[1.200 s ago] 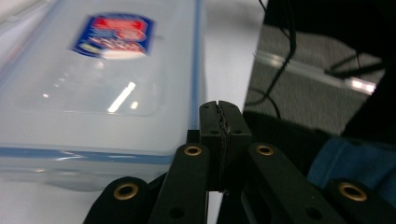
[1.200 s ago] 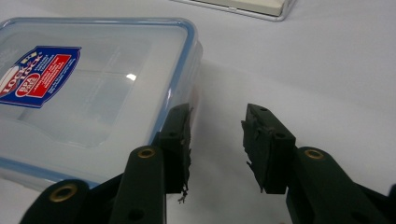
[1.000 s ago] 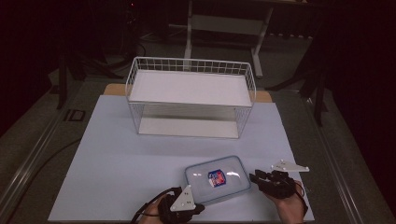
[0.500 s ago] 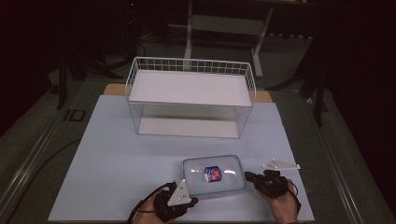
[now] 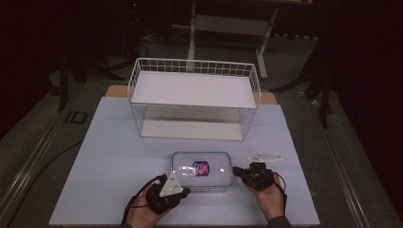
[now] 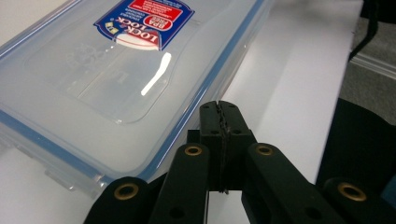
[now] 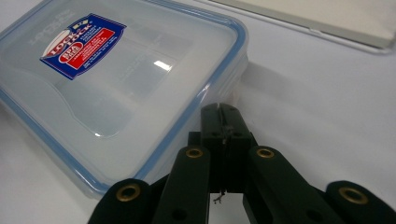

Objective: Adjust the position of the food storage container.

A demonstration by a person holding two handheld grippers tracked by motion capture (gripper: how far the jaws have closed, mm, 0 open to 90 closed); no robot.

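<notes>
A clear rectangular plastic container with a blue-rimmed lid and a red-and-blue label (image 5: 202, 170) is placed on the white table sheet (image 5: 109, 166), at 6 o'clock of the white wire two-level rack (image 5: 195, 97). The left gripper (image 5: 183, 191) is seen at its 7 o'clock corner and the right gripper (image 5: 236, 172) at its 3 o'clock end. Both pairs of jaws are pressed together with nothing between. Probably the box is being pushed or steadied from two sides, not grasped.

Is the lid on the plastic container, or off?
On. The blue-edged lid sits flat across the plastic container, label up, its rim following the box edge in both gripper views. Whether the clips are latched: cannot tell.
</notes>
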